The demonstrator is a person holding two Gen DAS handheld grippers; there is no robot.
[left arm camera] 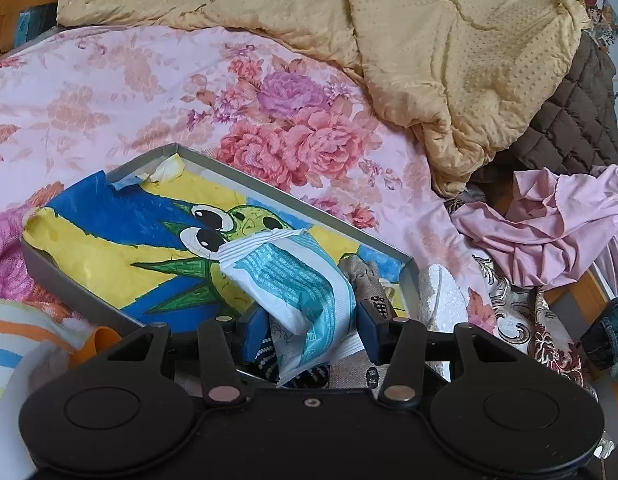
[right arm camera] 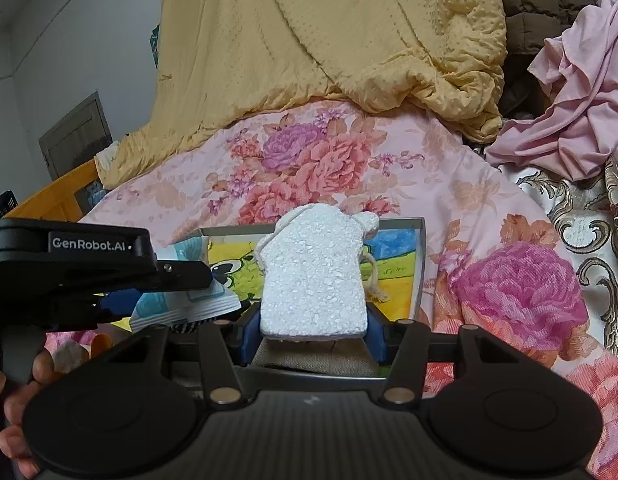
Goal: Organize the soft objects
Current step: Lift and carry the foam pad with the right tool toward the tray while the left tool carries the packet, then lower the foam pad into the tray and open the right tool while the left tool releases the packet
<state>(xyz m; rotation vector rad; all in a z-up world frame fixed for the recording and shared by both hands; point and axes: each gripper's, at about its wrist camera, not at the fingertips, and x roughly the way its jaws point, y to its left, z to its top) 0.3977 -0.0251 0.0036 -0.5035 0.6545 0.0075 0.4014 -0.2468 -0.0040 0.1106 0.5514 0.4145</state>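
Note:
My left gripper is shut on a soft white and teal packet, held just over the near end of a shallow grey tray. The tray is lined with a yellow, blue and green cartoon drawing. A beige fabric piece lies inside it near the right wall. My right gripper is shut on a white, grainy, toast-shaped foam piece with a short string, upright above the tray's near edge. The foam piece shows beside the tray in the left wrist view. The packet appears left of it.
The tray rests on a pink floral bedsheet. A yellow dotted blanket is heaped behind, with a brown quilt and a crumpled pink garment to the right. A striped cloth lies near left. A hand holds the left gripper.

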